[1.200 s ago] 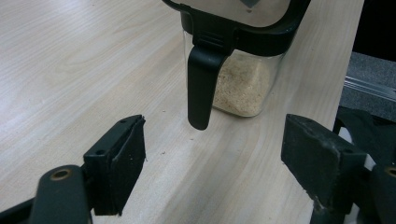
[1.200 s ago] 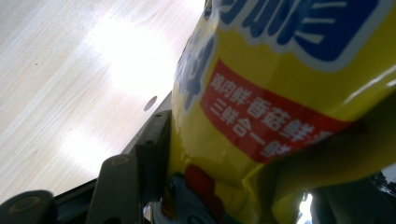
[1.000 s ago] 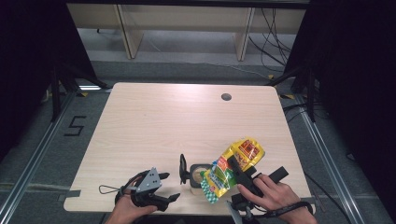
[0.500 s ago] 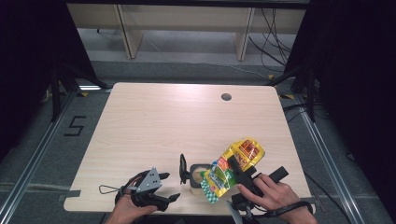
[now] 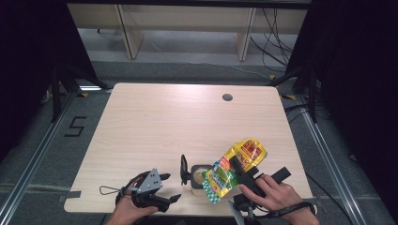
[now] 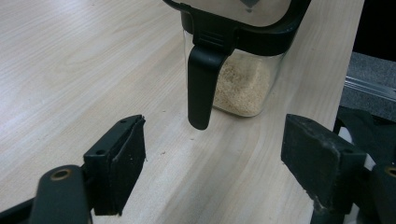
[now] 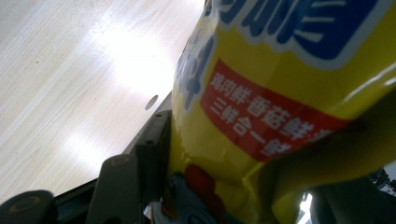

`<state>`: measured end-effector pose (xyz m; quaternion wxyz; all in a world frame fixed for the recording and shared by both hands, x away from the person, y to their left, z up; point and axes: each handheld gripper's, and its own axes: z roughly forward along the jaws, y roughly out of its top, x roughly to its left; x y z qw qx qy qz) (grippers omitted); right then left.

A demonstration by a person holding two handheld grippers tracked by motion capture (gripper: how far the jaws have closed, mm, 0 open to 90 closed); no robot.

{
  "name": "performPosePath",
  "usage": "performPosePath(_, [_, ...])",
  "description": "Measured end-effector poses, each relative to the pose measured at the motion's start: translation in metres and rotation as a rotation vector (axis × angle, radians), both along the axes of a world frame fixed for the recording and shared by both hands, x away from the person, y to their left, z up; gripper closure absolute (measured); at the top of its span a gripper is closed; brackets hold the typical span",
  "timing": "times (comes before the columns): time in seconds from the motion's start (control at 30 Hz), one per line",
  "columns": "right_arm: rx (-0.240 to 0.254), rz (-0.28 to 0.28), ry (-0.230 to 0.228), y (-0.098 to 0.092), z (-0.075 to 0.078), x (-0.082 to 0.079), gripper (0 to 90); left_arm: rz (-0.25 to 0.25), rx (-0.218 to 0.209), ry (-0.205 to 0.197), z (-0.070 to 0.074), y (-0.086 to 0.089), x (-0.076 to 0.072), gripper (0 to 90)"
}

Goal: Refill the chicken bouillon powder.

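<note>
Both grippers are black. The left gripper carries a grey three-cornered plate and a thin looping cable, its blocky pads screw-fastened. The right gripper trails a black cable; both hands are bare, without sleeves.

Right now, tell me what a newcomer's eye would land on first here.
The bright yellow seasoning bag, tilted over a clear container at the table's near edge and clamped in the right gripper. The container holds pale granules, its black lid flipped up. The left gripper rests open, facing it.
</note>
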<state>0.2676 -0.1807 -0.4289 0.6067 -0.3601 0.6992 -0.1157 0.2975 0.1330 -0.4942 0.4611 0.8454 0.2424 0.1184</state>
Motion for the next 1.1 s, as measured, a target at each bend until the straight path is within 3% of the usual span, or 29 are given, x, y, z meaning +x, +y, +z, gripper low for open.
performPosePath(0.23, [0.003, -0.001, 0.001, -0.0015, 0.0001, 0.0000, 47.3, 0.008, -0.008, 0.002, -0.0003, -0.0002, -0.0005, 21.5])
performPosePath(0.37, [0.006, -0.003, 0.003, -0.0024, -0.0001, -0.0002, 47.3, 0.000, 0.021, -0.004, 0.0009, 0.0016, 0.0006, 21.6])
performPosePath(0.53, [0.011, -0.009, 0.012, -0.0032, -0.0008, -0.0004, 47.3, 0.007, -0.016, -0.001, -0.0009, -0.0004, -0.0003, 21.5])
performPosePath(0.8, [0.000, -0.012, 0.010, -0.0038, -0.0013, -0.0007, 47.3, 0.005, 0.001, 0.003, 0.0003, 0.0005, -0.0003, 21.6])
performPosePath(0.83, [-0.001, -0.017, 0.014, -0.0038, -0.0011, -0.0012, 47.3, 0.000, 0.024, -0.005, 0.0009, 0.0018, 0.0006, 21.6])
performPosePath(0.87, [-0.001, -0.018, 0.014, -0.0040, -0.0012, -0.0013, 47.3, 0.005, -0.007, 0.001, -0.0001, 0.0003, -0.0002, 21.6])
performPosePath(1.03, [0.001, -0.013, 0.002, -0.0051, -0.0006, -0.0018, 47.3, 0.005, -0.001, 0.002, 0.0002, 0.0005, -0.0002, 21.6])
performPosePath(1.1, [0.015, -0.008, 0.018, -0.0051, -0.0010, -0.0021, 47.3, 0.005, 0.007, 0.000, 0.0006, 0.0009, 0.0000, 21.6])
